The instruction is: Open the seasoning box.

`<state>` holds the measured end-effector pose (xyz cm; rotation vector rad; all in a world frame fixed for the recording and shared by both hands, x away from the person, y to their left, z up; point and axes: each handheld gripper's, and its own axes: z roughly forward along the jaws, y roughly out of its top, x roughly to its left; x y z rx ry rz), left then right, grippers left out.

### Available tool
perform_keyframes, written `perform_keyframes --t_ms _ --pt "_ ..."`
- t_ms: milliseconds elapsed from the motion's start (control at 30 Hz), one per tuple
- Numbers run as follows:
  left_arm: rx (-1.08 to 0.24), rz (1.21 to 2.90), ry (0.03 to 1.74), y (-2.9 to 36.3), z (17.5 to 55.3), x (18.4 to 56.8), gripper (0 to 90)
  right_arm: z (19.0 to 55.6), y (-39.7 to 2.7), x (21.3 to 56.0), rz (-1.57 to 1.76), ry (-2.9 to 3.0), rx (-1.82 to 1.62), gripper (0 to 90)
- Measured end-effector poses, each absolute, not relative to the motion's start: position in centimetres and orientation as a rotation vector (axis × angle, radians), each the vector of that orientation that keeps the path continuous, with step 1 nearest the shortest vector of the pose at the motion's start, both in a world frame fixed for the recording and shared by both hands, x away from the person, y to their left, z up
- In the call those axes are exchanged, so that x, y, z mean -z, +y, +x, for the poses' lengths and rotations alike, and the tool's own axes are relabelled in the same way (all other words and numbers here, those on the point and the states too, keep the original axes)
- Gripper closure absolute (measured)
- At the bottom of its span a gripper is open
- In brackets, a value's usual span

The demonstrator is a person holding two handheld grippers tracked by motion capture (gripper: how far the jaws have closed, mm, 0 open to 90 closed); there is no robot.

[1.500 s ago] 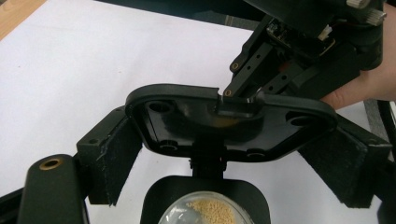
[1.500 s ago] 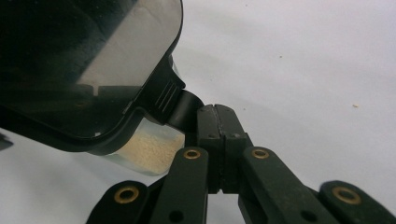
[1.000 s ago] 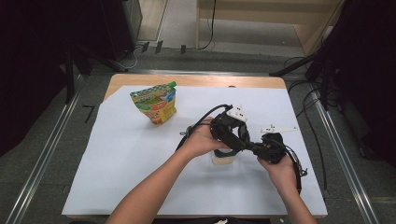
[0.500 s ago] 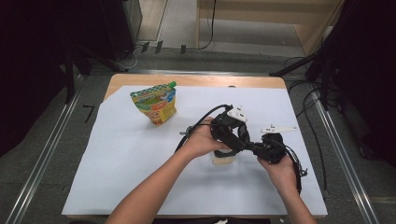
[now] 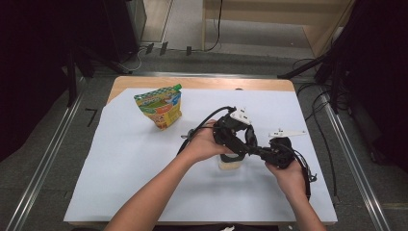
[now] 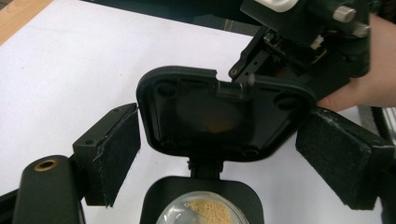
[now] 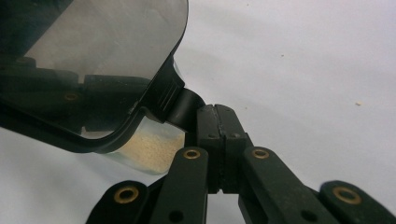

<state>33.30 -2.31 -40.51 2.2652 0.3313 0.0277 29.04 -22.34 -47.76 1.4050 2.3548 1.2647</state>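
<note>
Between the black felt-faced pads (image 6: pixel 116 154) of the left gripper (image 6: pixel 219 154) a glossy black lid (image 6: pixel 224 114) is showing. Just below it, a clear container (image 6: pixel 201 212) is showing tan granules. Beside the black right gripper (image 7: pixel 217 121), brass rivets are glinting. Beyond both tools, a yellow, green and orange pouch (image 5: pixel 159 107) is standing on white paper (image 5: pixel 120 159).

Black grippers (image 5: pixel 240 144), felt-padded jaws, brass rivets, trailing cables, bare forearms

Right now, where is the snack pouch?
High view: the snack pouch stands on the white sheet at the far left, apart from both hands and the small container.
</note>
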Motion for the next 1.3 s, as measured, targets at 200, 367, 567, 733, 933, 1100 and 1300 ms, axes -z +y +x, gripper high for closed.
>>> perform_keyframes --t_ms 200,367,567,733,933,1100,1300 --pt "-0.007 2.273 0.345 -1.0 32.8 40.3 17.7 29.0 -22.4 47.7 1.403 2.356 -1.266 90.0" --pt "0.035 2.24 0.378 0.0 33.1 40.3 33.4 29.0 -22.3 47.7 1.408 2.354 -1.265 90.0" --pt "0.039 2.225 0.351 -0.5 32.9 40.2 73.1 29.0 -22.3 47.7 1.405 2.355 -1.267 90.0" --pt "0.057 2.209 0.372 -1.4 33.1 40.5 82.3 29.0 -22.3 47.7 1.403 2.352 -1.26 90.0" --pt "0.077 2.214 0.388 -1.5 33.4 40.8 82.1 28.9 -22.3 47.7 1.401 2.349 -1.257 90.0" --pt "0.115 2.2 0.415 -1.1 33.5 40.7 78.5 28.9 -22.3 47.6 1.393 2.347 -1.271 90.0" --pt "0.118 2.191 0.458 0.3 33.7 40.3 64.3 28.2 -22.9 47.0 1.379 2.342 -1.278 88.9"
